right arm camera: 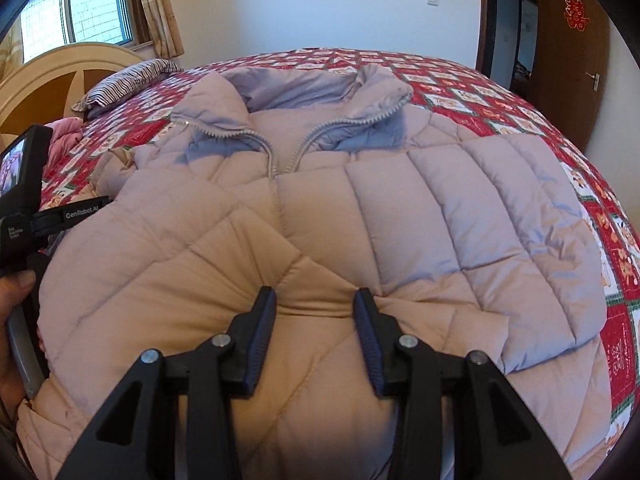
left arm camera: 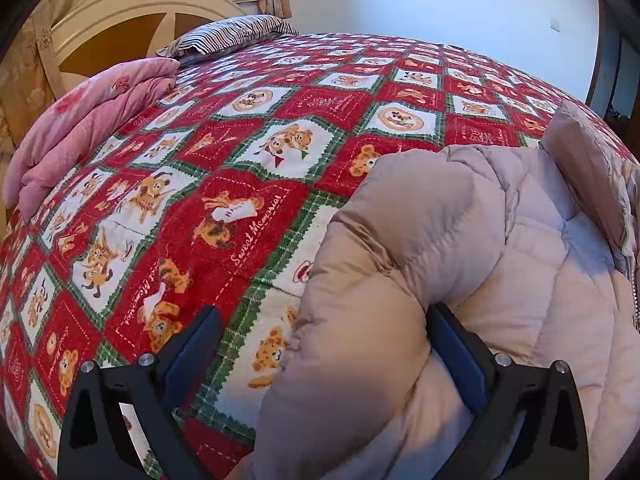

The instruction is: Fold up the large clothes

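Jacket [right arm camera: 320, 208] flat on patchwork bedspread [left arm camera: 240, 184]; door [right arm camera: 572, 40] seemingly ajar.

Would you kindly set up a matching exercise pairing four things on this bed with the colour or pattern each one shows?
Things:
1. puffer jacket
2. bedspread
3. pillow
4. folded quilt

Colours or patterns:
A. dark and light stripes
B. pink with a floral print
C. pale beige-pink, quilted, with a zip
D. red, white and green squares with bears

Pairs: 1-C, 2-D, 3-A, 4-B
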A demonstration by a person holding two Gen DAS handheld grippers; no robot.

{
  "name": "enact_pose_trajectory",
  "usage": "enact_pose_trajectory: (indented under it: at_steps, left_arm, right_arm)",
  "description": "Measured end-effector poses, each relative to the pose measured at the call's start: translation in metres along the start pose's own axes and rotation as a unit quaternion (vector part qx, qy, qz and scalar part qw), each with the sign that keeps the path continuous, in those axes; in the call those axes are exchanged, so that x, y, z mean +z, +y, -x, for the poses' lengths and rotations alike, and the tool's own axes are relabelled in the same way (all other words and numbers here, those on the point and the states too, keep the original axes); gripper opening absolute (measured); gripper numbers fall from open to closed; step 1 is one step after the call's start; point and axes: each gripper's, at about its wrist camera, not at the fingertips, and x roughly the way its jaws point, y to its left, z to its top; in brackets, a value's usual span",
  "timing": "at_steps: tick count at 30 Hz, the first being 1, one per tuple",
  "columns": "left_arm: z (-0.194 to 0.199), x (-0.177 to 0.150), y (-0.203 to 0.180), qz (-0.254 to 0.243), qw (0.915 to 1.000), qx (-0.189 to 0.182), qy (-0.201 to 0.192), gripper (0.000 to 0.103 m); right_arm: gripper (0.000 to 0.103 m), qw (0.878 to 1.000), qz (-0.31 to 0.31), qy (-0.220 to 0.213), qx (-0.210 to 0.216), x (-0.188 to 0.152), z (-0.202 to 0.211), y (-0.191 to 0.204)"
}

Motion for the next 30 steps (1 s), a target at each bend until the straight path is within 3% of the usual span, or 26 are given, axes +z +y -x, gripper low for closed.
enact_pose_trajectory:
  at_steps: [10,12,14,15,19,22,23,26,30]
  left_arm:
    - [0.001,0.000,-0.003,-0.006,0.9999,0.010,-0.005,0.102]
    - [0.008,0.004,0.000,0.006,0.9996,0.016,0.024,0.102]
    - [0.028,0.008,0.004,0.030,0.9986,-0.019,0.040,0.102]
    - [0.046,0.011,0.005,0.030,0.9986,-0.038,0.022,0.102]
    - [0.088,0.017,-0.004,0.001,0.9979,-0.055,-0.033,0.102]
    - [0.082,0.013,-0.015,0.000,0.9984,-0.053,-0.022,0.102]
    - [0.075,0.009,-0.022,-0.006,0.9988,-0.046,-0.012,0.102]
    - [0.050,-0.011,-0.042,-0.035,0.9992,-0.015,0.016,0.102]
    - [0.044,-0.029,-0.048,-0.047,0.9985,0.000,-0.027,0.102]
  right_arm:
    - [0.043,1.000,0.008,-0.001,-0.011,-0.002,-0.004,0.004]
    - [0.043,1.000,0.009,-0.002,-0.011,-0.003,-0.004,0.004]
    - [0.043,1.000,0.009,-0.001,-0.012,-0.002,-0.004,0.004]
    - [0.044,1.000,0.010,0.000,-0.010,-0.002,-0.002,0.004]
    - [0.045,0.999,-0.016,-0.014,0.024,0.003,0.024,-0.011]
    - [0.046,0.998,-0.025,-0.047,-0.019,0.010,0.047,-0.029]
    - [0.046,0.998,-0.031,-0.045,-0.041,0.013,0.047,-0.037]
    - [0.046,0.998,-0.040,-0.022,-0.050,0.011,0.034,-0.052]
    - [0.046,0.998,-0.028,0.000,-0.048,-0.003,0.014,-0.053]
